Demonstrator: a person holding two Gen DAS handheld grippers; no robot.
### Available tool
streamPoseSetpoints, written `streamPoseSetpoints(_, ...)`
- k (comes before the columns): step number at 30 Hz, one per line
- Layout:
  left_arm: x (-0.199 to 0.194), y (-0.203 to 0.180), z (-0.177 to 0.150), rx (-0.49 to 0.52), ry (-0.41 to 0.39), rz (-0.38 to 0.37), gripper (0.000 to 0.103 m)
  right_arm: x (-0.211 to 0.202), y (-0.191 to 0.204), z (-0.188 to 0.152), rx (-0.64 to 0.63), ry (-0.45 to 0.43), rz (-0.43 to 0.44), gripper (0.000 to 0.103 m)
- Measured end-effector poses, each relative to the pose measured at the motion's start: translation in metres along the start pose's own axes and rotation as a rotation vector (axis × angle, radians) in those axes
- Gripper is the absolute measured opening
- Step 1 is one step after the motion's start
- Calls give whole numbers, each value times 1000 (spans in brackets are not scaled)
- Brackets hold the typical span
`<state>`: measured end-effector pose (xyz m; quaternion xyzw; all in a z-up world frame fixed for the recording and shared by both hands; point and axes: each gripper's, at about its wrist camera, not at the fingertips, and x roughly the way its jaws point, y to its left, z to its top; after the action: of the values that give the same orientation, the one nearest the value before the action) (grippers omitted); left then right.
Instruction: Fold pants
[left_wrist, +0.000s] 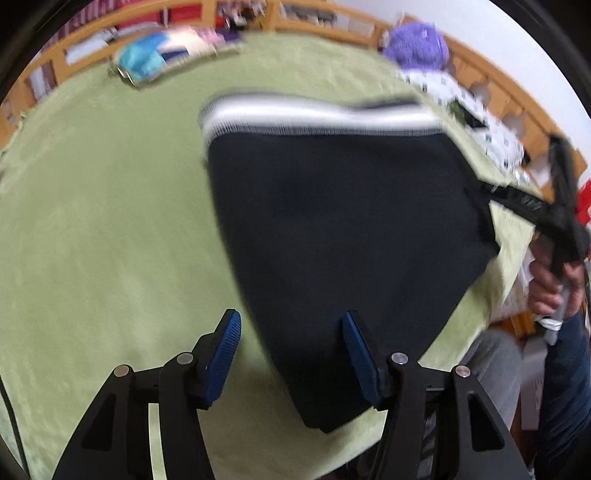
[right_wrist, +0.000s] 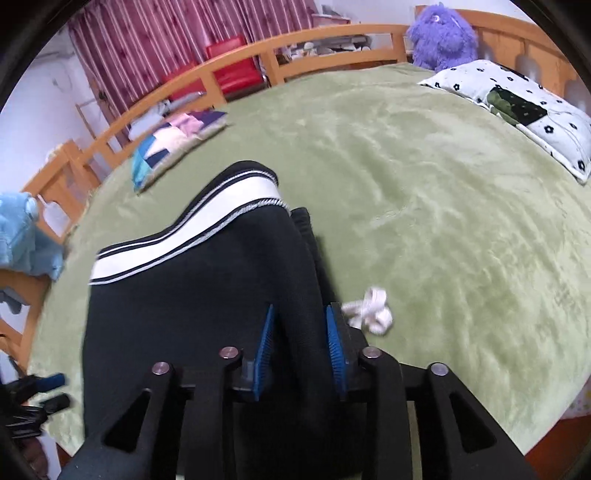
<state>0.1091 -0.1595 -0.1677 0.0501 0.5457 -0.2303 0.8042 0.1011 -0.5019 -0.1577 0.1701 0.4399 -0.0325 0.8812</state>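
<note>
Your dark pants lie folded on the green bedspread, waistband at eleven o'clock. Both your left gripper and right gripper stand open, unclamped. Soft, limp, light cloth: grip folded edges.

Purple plush toy, floral pillow, green blanket.

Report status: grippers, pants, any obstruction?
Left gripper open over pants' near edge. Right gripper open, dark fold between its pads. White drawstring loose beside it.
</note>
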Motion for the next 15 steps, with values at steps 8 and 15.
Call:
streamPoseSetpoints(8, 1, 5, 0, -19, -2, 4, 57, -2, -4, -22, -98, 86, -78, 48)
streamPoseSetpoints(15, 2, 23, 33, -52, -41, 47, 57, 1, -4, 12, -86, 27, -50, 55)
